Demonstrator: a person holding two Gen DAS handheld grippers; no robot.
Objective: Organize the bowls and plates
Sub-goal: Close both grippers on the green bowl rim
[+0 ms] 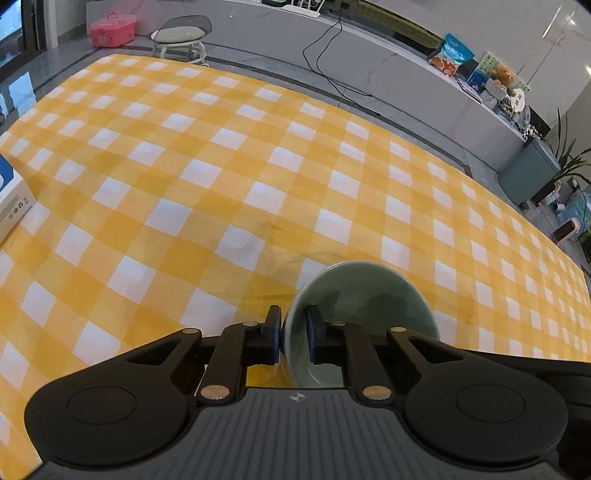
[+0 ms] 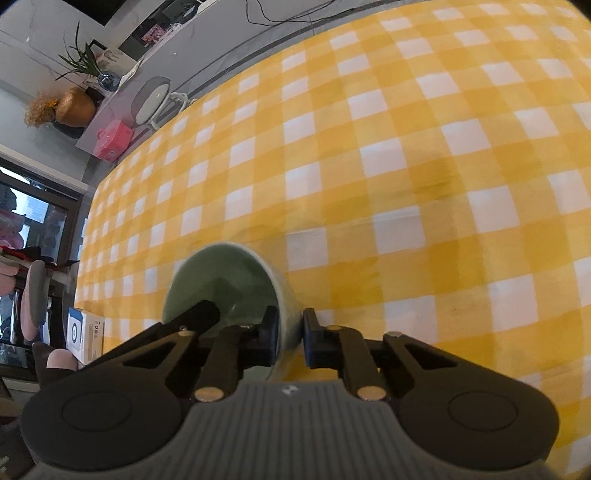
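Note:
A pale green bowl (image 1: 364,310) is pinched by its rim in my left gripper (image 1: 293,326), one finger outside the wall and one inside, held above the yellow checked tablecloth (image 1: 221,166). In the right wrist view a green bowl (image 2: 225,284) is pinched by its rim in my right gripper (image 2: 290,328), one finger inside and one outside. A dark gripper finger (image 2: 195,314) reaches into this bowl from the left. I cannot tell whether both views show one bowl or two.
A white box (image 1: 11,199) lies at the cloth's left edge; it also shows in the right wrist view (image 2: 86,332). Beyond the table are a stool (image 1: 181,37), a pink case (image 1: 112,29) and a grey counter (image 1: 406,62) with clutter.

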